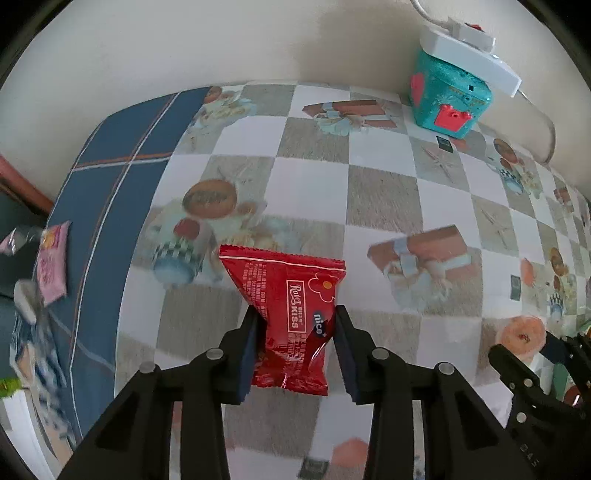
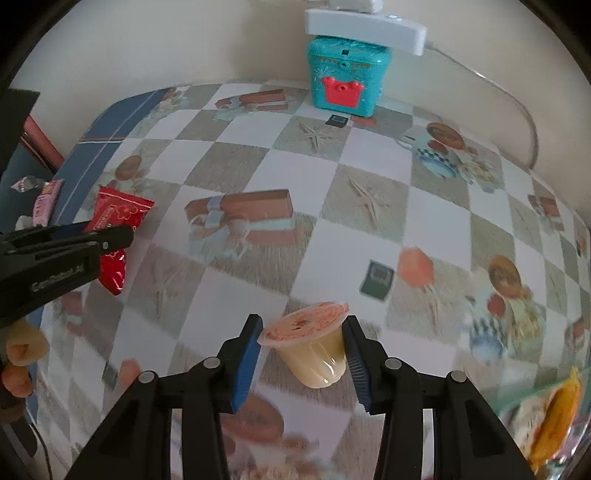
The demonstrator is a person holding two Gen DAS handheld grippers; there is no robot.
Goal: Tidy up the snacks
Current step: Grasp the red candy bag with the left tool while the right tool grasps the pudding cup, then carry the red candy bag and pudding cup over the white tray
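The left gripper (image 1: 295, 332) is clenched on a red snack packet (image 1: 291, 314), its blue pads (image 1: 249, 354) pressing the wrapper in from both sides so the foil puckers at the waist. The right gripper (image 2: 303, 347) grips a small jelly cup (image 2: 314, 343) with a peach-coloured foil lid, tilted over toward the camera, one pad against each side of the cup just below its rim.

Taking the teal toy box (image 2: 345, 79) as the marker: it stands at the far edge of the table, hard against the wall, with a white power strip (image 2: 365, 27) lying across its top. Both grippers work well short of it, toward the near side. Between the box and the packet, and between the box and the cup, the checked tablecloth (image 1: 380, 199) lies open and flat, a wide stretch to move through.

Far to the left of the box the cloth turns to a blue border (image 1: 110, 192) where the table edge drops away; a pink packet (image 1: 53, 264) lies out at that edge, just beyond the red one. In the right wrist view more snack bags (image 2: 550, 417), yellow and clear, sit at the near right, well away from the box and just beside the right gripper's arm. A person's fingers (image 2: 22, 354) show below the left gripper at the frame's left edge.
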